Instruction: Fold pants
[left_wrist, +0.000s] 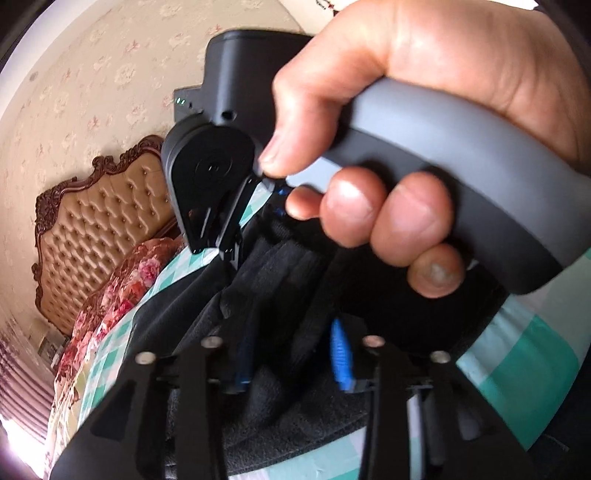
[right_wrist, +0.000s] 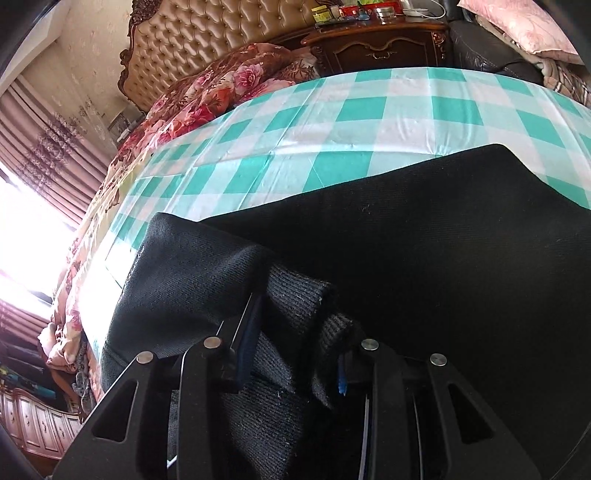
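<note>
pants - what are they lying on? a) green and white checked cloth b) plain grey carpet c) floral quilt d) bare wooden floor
a: in the right wrist view the black pants lie spread on the green and white checked cloth; the floral quilt sits farther back, by the tufted headboard.

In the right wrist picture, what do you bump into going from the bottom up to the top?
Gripper → knit cuff → black pants → green checked sheet → flowery quilt → padded headboard.
</note>
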